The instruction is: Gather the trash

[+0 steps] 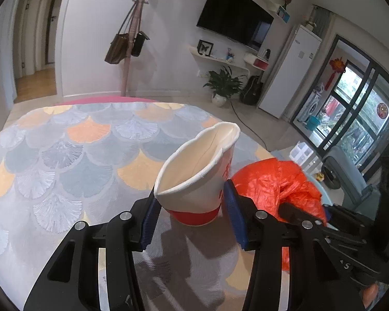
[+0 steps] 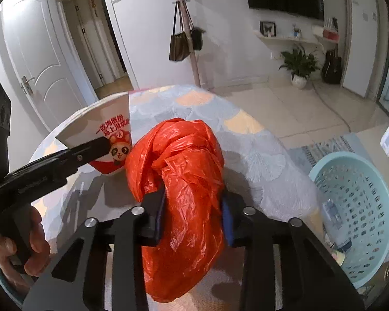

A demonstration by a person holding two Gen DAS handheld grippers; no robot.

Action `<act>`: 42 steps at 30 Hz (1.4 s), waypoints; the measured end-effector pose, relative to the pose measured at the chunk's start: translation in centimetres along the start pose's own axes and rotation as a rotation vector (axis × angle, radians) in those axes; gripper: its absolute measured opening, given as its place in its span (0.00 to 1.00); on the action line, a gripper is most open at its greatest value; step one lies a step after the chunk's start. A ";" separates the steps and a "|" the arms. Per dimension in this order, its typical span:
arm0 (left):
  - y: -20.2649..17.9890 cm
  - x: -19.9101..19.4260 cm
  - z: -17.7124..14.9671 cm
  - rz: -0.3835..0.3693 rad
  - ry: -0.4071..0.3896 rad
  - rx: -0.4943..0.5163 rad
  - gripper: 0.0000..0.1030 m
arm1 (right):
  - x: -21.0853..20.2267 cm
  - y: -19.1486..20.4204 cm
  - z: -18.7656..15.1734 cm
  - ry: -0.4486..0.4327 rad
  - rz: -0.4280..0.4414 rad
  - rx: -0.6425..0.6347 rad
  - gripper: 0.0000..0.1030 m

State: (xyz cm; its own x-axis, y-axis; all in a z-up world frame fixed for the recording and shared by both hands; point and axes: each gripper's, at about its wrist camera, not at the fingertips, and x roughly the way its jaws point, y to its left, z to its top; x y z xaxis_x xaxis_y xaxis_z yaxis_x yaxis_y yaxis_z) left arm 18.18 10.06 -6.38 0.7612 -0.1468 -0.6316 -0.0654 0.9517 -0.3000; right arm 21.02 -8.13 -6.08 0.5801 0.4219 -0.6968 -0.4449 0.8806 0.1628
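A white paper cup point(image 1: 197, 176) with a red base stands on the patterned round table point(image 1: 64, 155). Its rim is squeezed into an oval between the blue pads of my left gripper point(image 1: 192, 215), which is shut on it. The same paper cup point(image 2: 103, 140) shows at the left in the right wrist view, with the left gripper's black finger across it. A knotted orange plastic bag point(image 2: 184, 194) lies just right of the cup. My right gripper point(image 2: 194, 217) is shut on the bag, its pads pressing into both sides. The orange bag point(image 1: 275, 181) is also in the left wrist view.
A light blue perforated basket point(image 2: 355, 212) stands on the floor to the right of the table point(image 2: 259, 155), with a few items inside. A hand point(image 2: 20, 243) holds the left gripper's handle. A coat stand with bags point(image 1: 132, 41), a potted plant point(image 1: 223, 83) and a fridge point(image 1: 290, 72) stand further back.
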 end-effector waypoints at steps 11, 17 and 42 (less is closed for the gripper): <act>-2.2 -2.3 0.7 -0.012 -0.045 0.026 0.37 | -3.7 -1.9 -0.3 -0.135 -0.006 0.063 0.25; -6.6 -4.3 1.9 -0.069 -0.072 0.099 0.17 | -8.7 -5.7 -0.1 -0.205 -0.037 0.154 0.25; -14.6 -7.1 -0.7 -0.146 -0.034 0.189 0.47 | -13.9 -19.1 -4.7 -0.232 -0.215 0.331 0.25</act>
State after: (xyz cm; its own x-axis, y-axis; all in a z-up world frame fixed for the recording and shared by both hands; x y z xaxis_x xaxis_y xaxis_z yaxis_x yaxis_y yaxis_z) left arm 13.27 -2.95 1.95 0.7752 -0.2803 -0.5661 0.1664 0.9551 -0.2450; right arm 18.24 -31.82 -2.81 0.7898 0.2260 -0.5702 -0.0775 0.9589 0.2728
